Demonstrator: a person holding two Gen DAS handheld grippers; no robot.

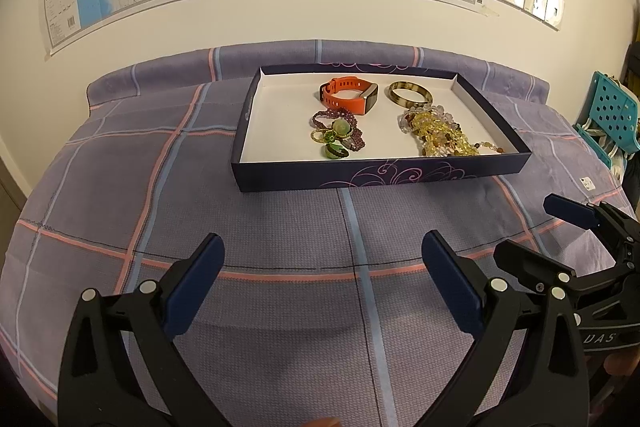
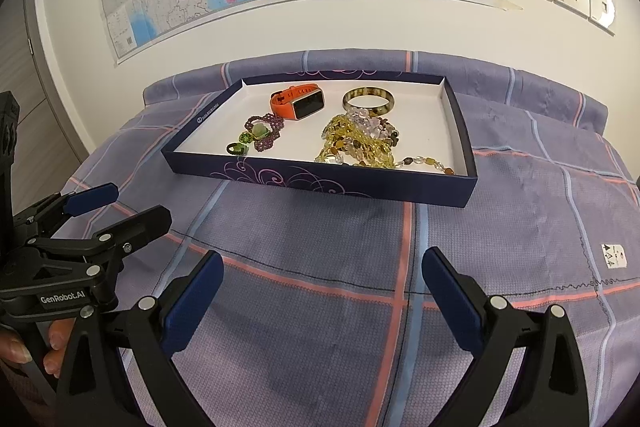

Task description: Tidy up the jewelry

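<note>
Both grippers, left gripper (image 1: 322, 263) and right gripper (image 2: 322, 279), are hovering wide open and empty short of the jewelry tray (image 2: 320, 183) ahead, so the person is seemingly preparing to reach forward for 1 piece.

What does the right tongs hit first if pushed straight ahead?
Probably the near wall of the dark purple swirl-printed cardboard tray. The open right tongs point at it over bare checked purple bedspread; height is unclear, so they might clear the wall.

Navy tray (image 2: 256, 174) with orange watch (image 2: 298, 103), bangle (image 2: 369, 100), beads (image 2: 360, 143) on checked cloth (image 2: 320, 307).
</note>
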